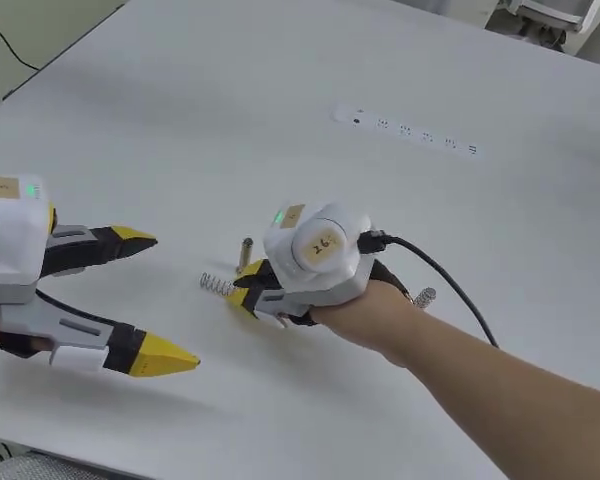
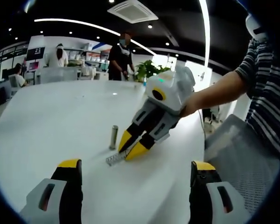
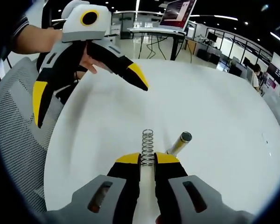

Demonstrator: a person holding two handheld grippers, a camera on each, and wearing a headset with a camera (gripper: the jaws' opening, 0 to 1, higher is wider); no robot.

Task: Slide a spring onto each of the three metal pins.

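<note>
White table point(image 1: 280, 100) with spring point(image 3: 148, 142) — open-plan office point(image 3: 214, 42) behind

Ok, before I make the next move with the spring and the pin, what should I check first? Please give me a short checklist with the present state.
1. Grip on the spring: ok; the right hand-held gripper is shut on its near end.
2. The metal pin is free: ok; it sits beside the spring and nothing holds it.
3. The left hand-held gripper is ready: ok; open, empty, apart from the pin.
4. Spring lined up with the pin: not ok; it is alongside, not at an end.
5. Pin standing or lying: cannot tell.
6. Location of the second spring: ok; on the table by the right forearm.
</note>
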